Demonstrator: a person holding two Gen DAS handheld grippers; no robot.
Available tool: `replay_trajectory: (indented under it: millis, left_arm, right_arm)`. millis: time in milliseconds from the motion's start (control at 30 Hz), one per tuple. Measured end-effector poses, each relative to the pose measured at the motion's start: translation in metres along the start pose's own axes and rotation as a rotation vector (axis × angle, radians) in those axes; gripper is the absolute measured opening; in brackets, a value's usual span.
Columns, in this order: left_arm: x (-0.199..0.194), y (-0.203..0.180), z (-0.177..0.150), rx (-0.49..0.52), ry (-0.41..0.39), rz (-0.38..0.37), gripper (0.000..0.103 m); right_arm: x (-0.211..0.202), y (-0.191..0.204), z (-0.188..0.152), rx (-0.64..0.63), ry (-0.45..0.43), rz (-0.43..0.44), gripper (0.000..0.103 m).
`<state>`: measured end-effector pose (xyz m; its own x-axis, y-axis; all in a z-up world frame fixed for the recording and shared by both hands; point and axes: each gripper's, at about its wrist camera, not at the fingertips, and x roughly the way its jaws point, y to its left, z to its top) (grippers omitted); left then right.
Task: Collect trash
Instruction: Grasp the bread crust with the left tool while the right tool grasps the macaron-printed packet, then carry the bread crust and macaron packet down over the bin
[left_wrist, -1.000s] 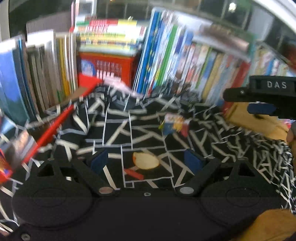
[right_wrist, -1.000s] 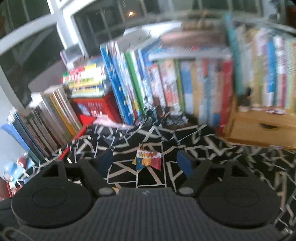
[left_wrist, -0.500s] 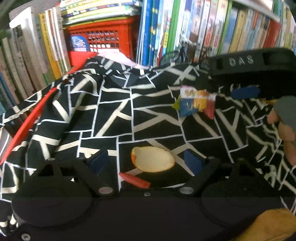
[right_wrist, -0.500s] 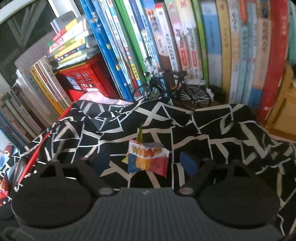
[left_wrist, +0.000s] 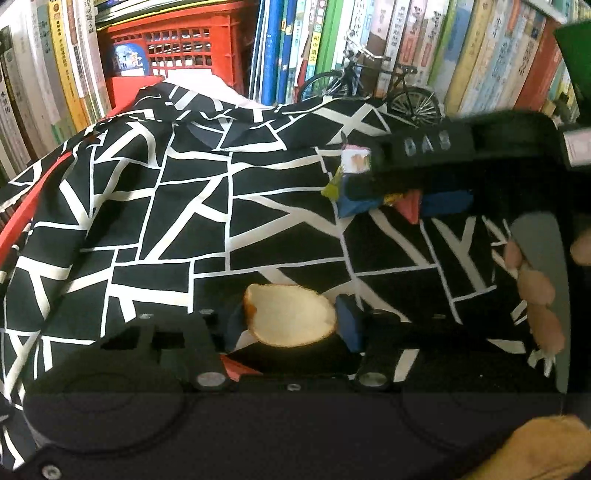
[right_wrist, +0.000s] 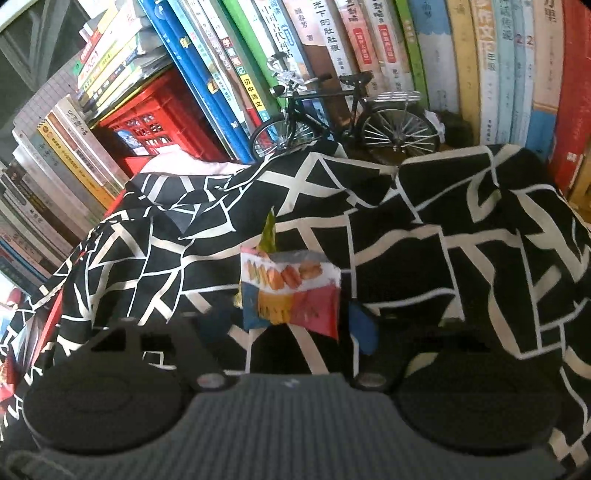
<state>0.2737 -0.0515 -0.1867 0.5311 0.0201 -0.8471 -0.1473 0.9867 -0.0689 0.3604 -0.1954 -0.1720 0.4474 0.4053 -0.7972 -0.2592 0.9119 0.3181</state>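
A matt, creased black-and-white cloth (left_wrist: 177, 229) carries a dry, rough-looking pale peel (left_wrist: 291, 314) and a glossy printed plastic wrapper (right_wrist: 291, 295), while behind its far edge stand a moulded red plastic crate (left_wrist: 177, 48), glossy paper-covered books (right_wrist: 332, 44) and a shiny metal-spoked model bicycle (right_wrist: 347, 118).

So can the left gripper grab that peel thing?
Probably yes. The peel lies on the cloth right between the left gripper fingers, jaws open around it, with nothing in the way.
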Motion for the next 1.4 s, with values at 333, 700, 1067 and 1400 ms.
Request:
replay_trajectory:
  millis: [333, 700, 1067, 1400]
  left_arm:
    - [-0.017, -0.011, -0.003, 0.043, -0.015, -0.020, 0.040]
    - [-0.044, -0.015, -0.011, -0.004, -0.021, -0.028, 0.037]
    - [-0.082, -0.032, -0.023, 0.007, -0.033, -0.031, 0.037]
    - [-0.126, -0.032, -0.042, 0.005, -0.052, -0.033, 0.036]
  right_arm:
    - [-0.032, -0.007, -0.002, 0.006, -0.070, 0.011, 0.042]
    - [-0.069, -0.030, -0.036, 0.086, -0.050, -0.034, 0.042]
    - [-0.103, -0.022, -0.068, 0.066, -0.026, -0.051, 0.042]
    - [-0.147, -0.010, -0.098, 0.063, -0.053, -0.064, 0.042]
